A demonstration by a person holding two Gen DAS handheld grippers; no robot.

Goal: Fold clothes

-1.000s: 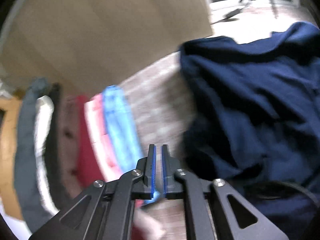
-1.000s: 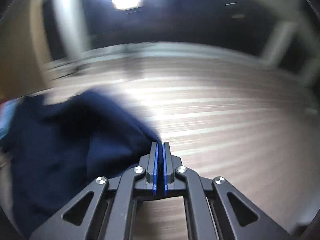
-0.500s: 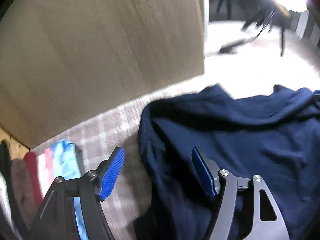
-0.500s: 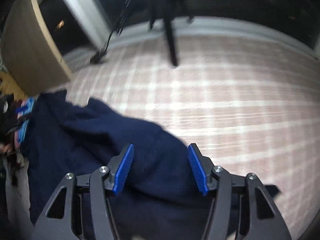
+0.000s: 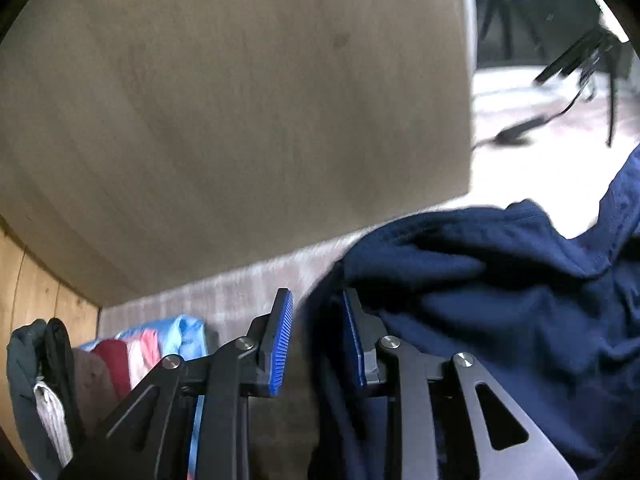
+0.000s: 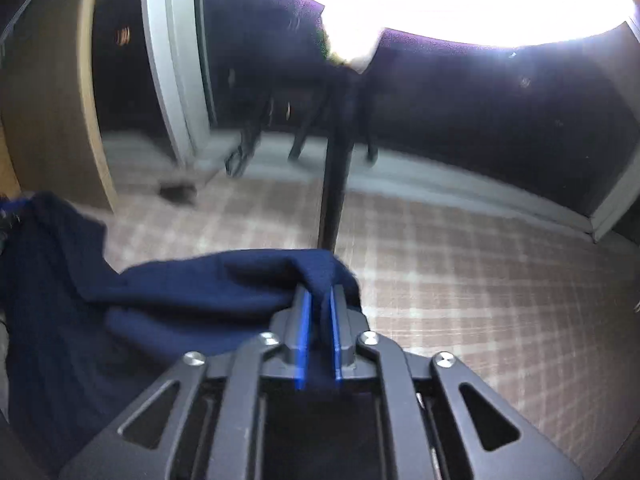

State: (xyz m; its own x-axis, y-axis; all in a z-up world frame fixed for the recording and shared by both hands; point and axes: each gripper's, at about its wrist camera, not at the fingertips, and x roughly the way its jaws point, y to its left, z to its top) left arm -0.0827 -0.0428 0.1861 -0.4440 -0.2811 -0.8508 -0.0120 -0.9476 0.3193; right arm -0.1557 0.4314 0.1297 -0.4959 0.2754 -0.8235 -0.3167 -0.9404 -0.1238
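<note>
A navy blue garment lies crumpled on the checked surface and fills the right of the left wrist view. My left gripper is partly open, its jaws around the garment's left edge with a gap still showing. In the right wrist view the same navy garment spreads to the left. My right gripper is shut on a raised fold of it, with cloth bunched between the blue pads.
A stack of folded clothes in red, pink and light blue sits at the lower left, with dark garments beside it. A wooden panel stands behind. A black tripod leg stands on the checked surface.
Both grippers were shut a second ago, opened wide, and have narrowed again. The right one has closed on the garment's fold and lifted it. The left one has closed partway around the garment's edge.
</note>
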